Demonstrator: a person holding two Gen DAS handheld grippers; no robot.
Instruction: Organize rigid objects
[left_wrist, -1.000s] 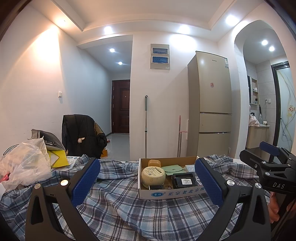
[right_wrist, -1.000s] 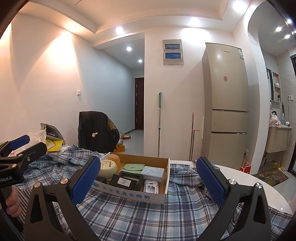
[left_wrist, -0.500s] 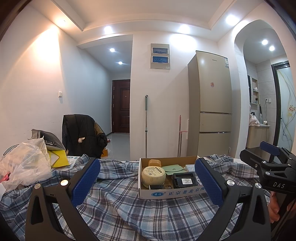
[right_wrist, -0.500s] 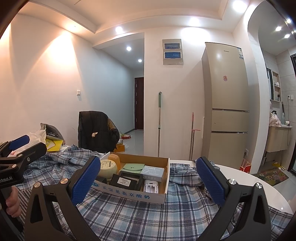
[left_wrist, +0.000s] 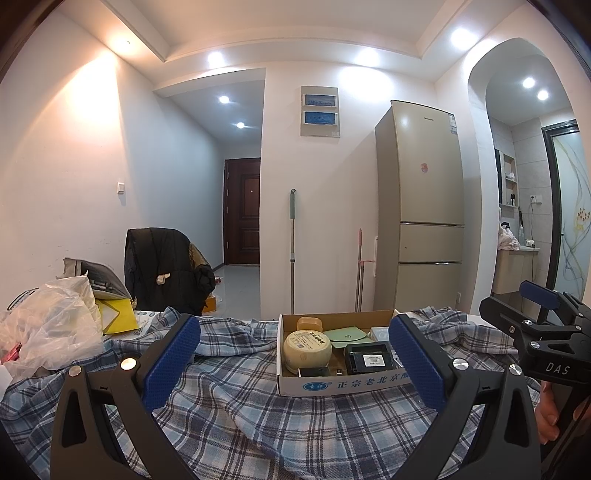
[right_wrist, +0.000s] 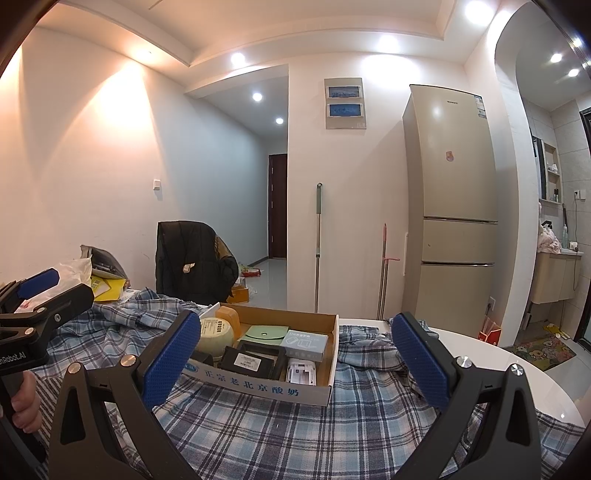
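Nothing moved: one cardboard box (right_wrist: 258, 384), two grippers, left (left_wrist: 293, 363) and right (right_wrist: 295, 363), fingers apart, empty.

Room brightly lit by recessed ceiling spotlights (left_wrist: 215, 58); warm glare washes the left wall (right_wrist: 122, 107). Sharp focus; fisheye bending, dark corners.
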